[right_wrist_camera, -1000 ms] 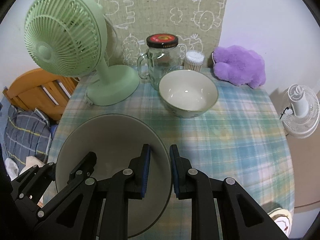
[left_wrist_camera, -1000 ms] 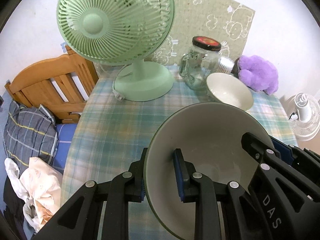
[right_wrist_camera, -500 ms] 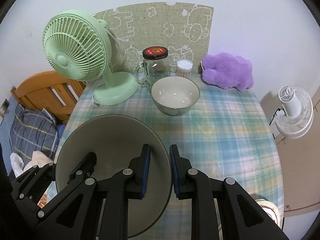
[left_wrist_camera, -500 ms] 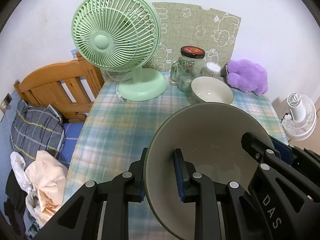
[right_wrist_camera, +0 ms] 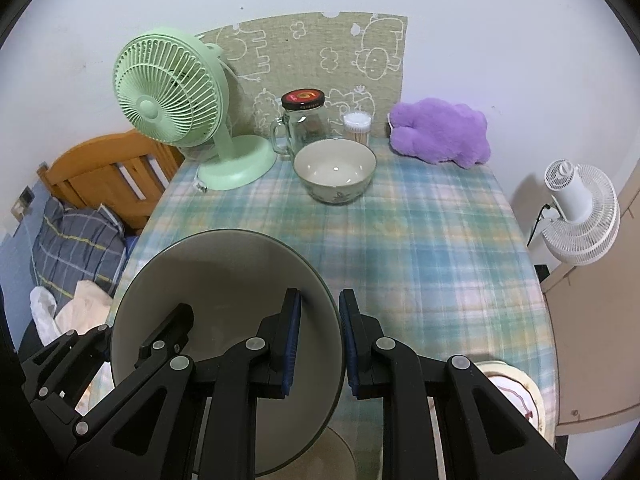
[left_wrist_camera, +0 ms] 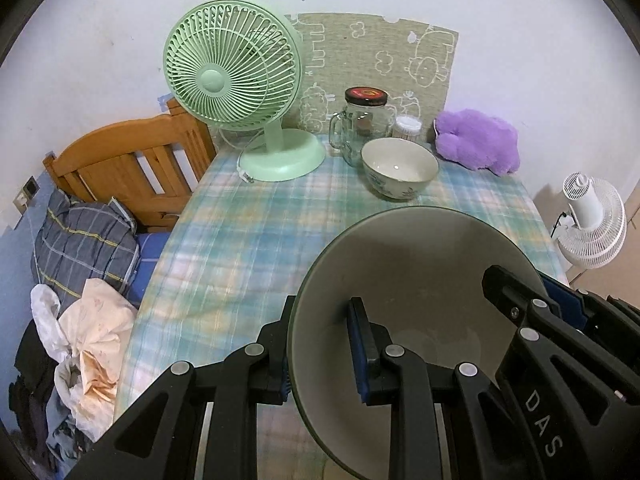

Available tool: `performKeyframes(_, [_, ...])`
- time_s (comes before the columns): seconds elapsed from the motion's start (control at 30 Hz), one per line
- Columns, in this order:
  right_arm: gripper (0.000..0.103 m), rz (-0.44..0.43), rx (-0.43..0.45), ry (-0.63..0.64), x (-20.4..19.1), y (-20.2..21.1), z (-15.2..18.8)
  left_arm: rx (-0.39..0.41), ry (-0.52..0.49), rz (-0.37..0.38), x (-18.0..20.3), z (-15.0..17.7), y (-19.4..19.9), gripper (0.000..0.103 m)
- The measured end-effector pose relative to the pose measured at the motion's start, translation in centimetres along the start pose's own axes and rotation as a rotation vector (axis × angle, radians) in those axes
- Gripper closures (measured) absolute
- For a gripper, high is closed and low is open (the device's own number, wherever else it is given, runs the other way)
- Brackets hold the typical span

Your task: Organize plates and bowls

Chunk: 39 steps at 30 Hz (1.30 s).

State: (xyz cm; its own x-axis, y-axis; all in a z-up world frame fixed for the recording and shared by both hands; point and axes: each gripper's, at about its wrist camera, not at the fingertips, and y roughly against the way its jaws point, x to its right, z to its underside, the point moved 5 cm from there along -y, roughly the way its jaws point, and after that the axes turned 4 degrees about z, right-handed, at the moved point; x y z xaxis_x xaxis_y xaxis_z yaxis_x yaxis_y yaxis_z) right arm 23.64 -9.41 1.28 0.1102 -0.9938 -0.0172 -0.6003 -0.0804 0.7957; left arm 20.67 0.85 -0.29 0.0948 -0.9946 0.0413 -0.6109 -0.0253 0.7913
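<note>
A large grey-green bowl (left_wrist_camera: 420,312) (right_wrist_camera: 224,292) hangs over the near part of the plaid table (right_wrist_camera: 432,248), held by both grippers at opposite rims. My left gripper (left_wrist_camera: 320,320) is shut on its left rim, one pad inside and one outside. My right gripper (right_wrist_camera: 320,316) is shut on the right rim in the same way. Each gripper shows in the other's view, the right gripper (left_wrist_camera: 520,304) at the far rim and the left gripper (right_wrist_camera: 168,332) likewise. A smaller white bowl (left_wrist_camera: 400,168) (right_wrist_camera: 335,170) with a floral pattern stands at the back of the table. A cream plate (right_wrist_camera: 516,396) lies at the near right edge.
Along the back wall stand a green desk fan (left_wrist_camera: 240,92), a glass jar mug with a black lid (right_wrist_camera: 302,126), a cotton swab tub (right_wrist_camera: 357,128) and a purple plush (right_wrist_camera: 440,132). A wooden headboard (left_wrist_camera: 132,168) and bedding lie left; a white fan (right_wrist_camera: 580,216) stands right.
Both grippers, still shut on the large bowl, have drawn back from the wall and risen a little. The fan, jar and small bowl now look farther off.
</note>
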Motion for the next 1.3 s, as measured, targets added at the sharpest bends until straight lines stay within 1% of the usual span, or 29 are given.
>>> performKeyframes(0.27, [0.08, -0.025, 0.002, 0.015, 1.4, 1.4, 2.6, -0.002, 0.024, -0.01, 1.3, 2.8, 1.4, 0.082])
performKeyframes(0.43, [0.08, -0.035, -0.02, 0.029, 1.6, 1.4, 4.4, -0.033, 0.042, -0.01, 1.5, 4.9, 1.3, 0.082])
performKeyframes(0.67, [0.08, -0.042, -0.074, 0.055, 1.6, 0.2, 6.9, -0.08, 0.053, -0.019, 1.6, 7.5, 0.4, 0.082])
performKeyframes(0.9, [0.08, -0.043, -0.113, 0.076, 1.5, -0.5, 8.6, -0.108, 0.06, -0.023, 1.5, 9.1, -0.2, 0.082])
performKeyframes(1.1, [0.08, -0.045, -0.161, 0.087, 1.2, -1.5, 9.9, -0.156, 0.074, -0.024, 1.1, 10.6, -1.4, 0.081])
performKeyframes(1.3, [0.08, -0.048, -0.184, 0.092, 0.9, -2.2, 10.7, -0.17, 0.071, -0.034, 0.9, 11.2, -1.9, 0.081])
